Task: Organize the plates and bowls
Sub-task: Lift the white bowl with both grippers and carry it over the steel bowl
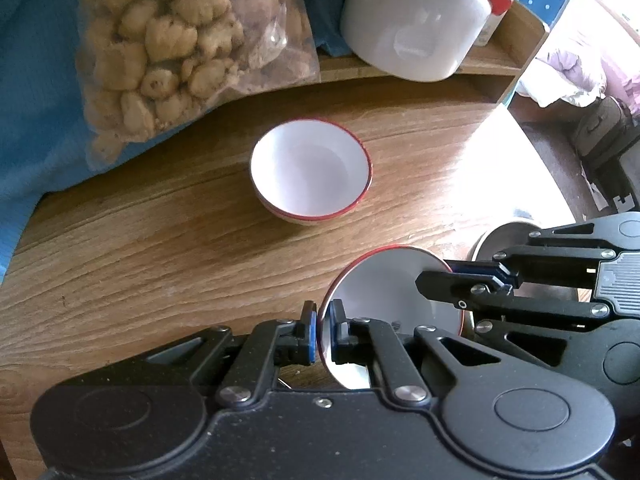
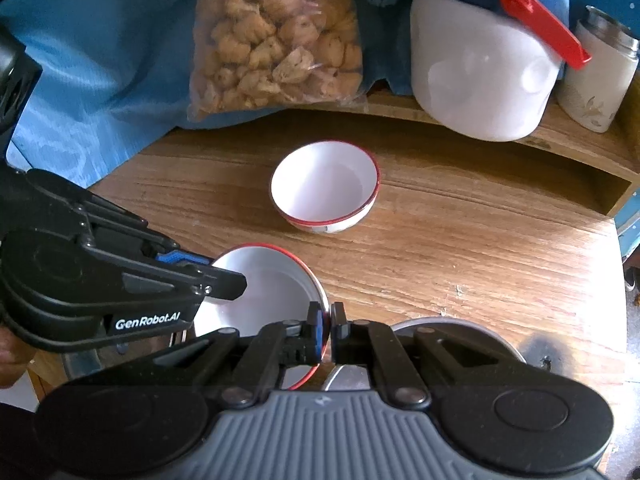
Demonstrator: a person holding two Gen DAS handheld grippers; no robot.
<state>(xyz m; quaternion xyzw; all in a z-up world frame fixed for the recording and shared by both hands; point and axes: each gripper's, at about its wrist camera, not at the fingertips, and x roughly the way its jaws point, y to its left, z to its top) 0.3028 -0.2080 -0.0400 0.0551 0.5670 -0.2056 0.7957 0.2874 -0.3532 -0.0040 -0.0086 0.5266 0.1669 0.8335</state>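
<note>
A white bowl with a red rim (image 1: 384,292) (image 2: 264,296) is held by both grippers at the near edge of the wooden table (image 1: 160,248). My left gripper (image 1: 322,332) (image 2: 214,270) is shut on its left rim, one pad inside and one outside. My right gripper (image 2: 328,332) (image 1: 452,274) is shut on the opposite rim in the same way. The bowl is tilted and sits partly over a steel dish (image 2: 460,328) (image 1: 496,236). A second red-rimmed white bowl (image 1: 312,172) (image 2: 326,188) stands upright in the middle of the table, apart from both grippers.
At the back lie a clear bag of puffed snacks (image 1: 168,48) (image 2: 276,40) and a blue cloth (image 1: 32,80). A white jug with a red handle (image 2: 480,72) (image 1: 416,20) and a steel-topped flask (image 2: 600,72) stand on a raised wooden shelf (image 2: 568,144). The table ends at the right.
</note>
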